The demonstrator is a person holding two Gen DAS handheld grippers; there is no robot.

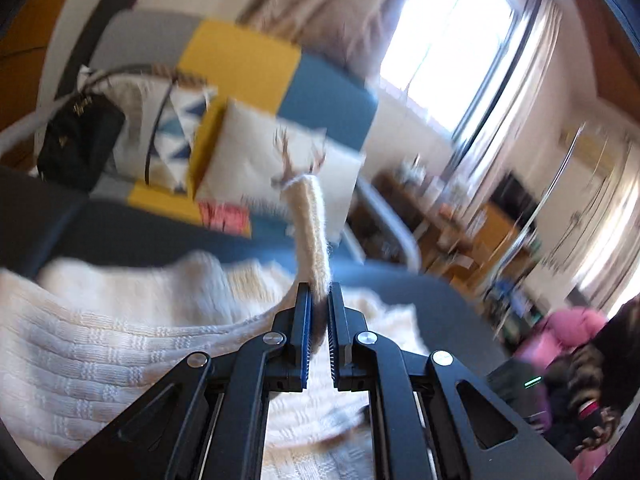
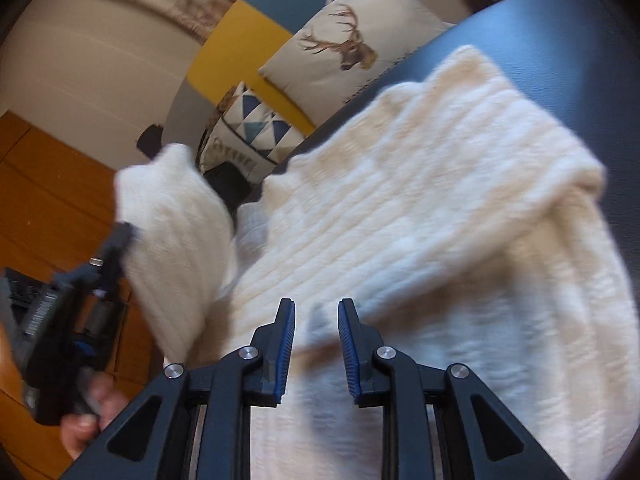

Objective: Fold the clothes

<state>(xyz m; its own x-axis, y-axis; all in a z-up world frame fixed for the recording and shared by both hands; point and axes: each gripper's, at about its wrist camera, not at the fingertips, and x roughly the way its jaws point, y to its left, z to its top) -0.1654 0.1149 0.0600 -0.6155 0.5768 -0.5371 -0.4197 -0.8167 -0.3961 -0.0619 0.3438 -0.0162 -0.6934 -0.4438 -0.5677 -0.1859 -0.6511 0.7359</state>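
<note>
Left claw pinches a strip of the cream knit sweater, prob. a sleeve edge; the strip stands up past the tips, fingers nearly together on it. We see the same claw in the right wrist view, lifted at the left w/ a sleeve draped off it, a hand on its grip. Right claw hangs over the sweater body, jaws spread, nothing between them. Sweater lies on a dark table, one part hanging off its near-left edge. Behind: deer cushion, triangle-print cushion on a yellow/blue sofa; black bag at left. Both views motion-blurred.
</note>
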